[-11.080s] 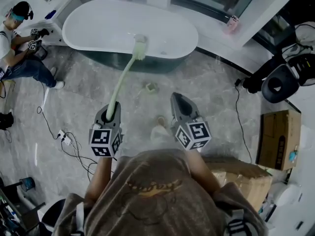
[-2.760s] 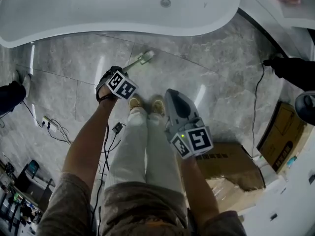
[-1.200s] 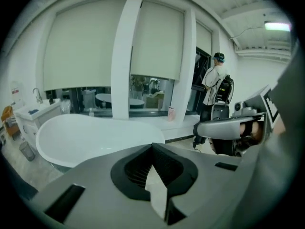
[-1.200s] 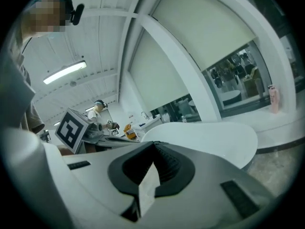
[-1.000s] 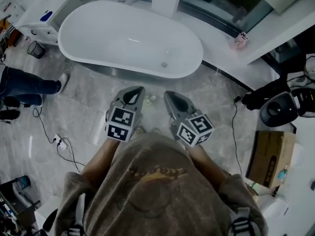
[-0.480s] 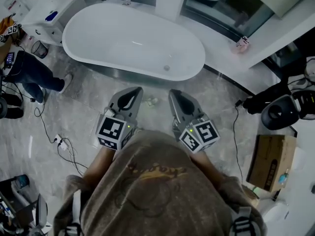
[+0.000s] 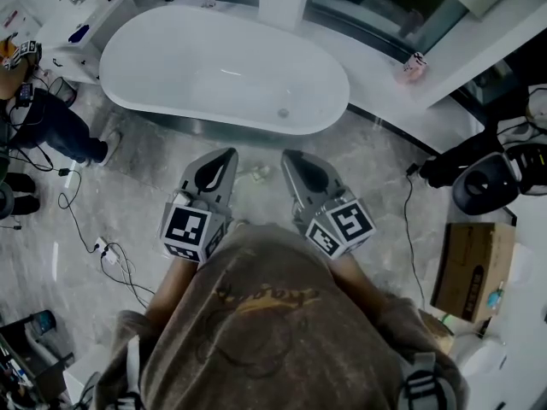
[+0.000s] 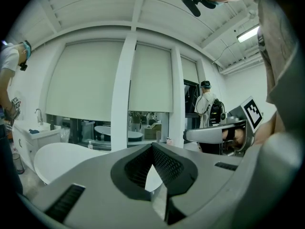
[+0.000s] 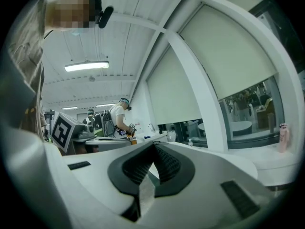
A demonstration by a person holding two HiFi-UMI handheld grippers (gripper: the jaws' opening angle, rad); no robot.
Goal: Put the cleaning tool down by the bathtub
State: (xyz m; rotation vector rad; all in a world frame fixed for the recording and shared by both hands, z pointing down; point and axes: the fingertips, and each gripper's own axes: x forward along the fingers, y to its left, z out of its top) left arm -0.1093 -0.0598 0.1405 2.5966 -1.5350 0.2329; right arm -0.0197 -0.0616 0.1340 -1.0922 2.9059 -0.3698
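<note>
Over at the far left a person in jeans stands by a white washstand, and loose cables trail over the grey marble floor near them. The white bathtub fills the upper middle of the room, set on that floor. In front of it the wearer, in a brown shirt, holds both arms out at about the same height, pointing toward the tub. The left tool has its jaws pressed together with nothing between them; its own camera shows the ridged pads meeting. Between the two tools, on the floor just short of the tub, lies a small pale piece that looks like the head of the cleaning brush; neither tool touches it, and its handle cannot be made out. The right tool is likewise closed and empty. Further right a black chair stands by a cardboard box.
</note>
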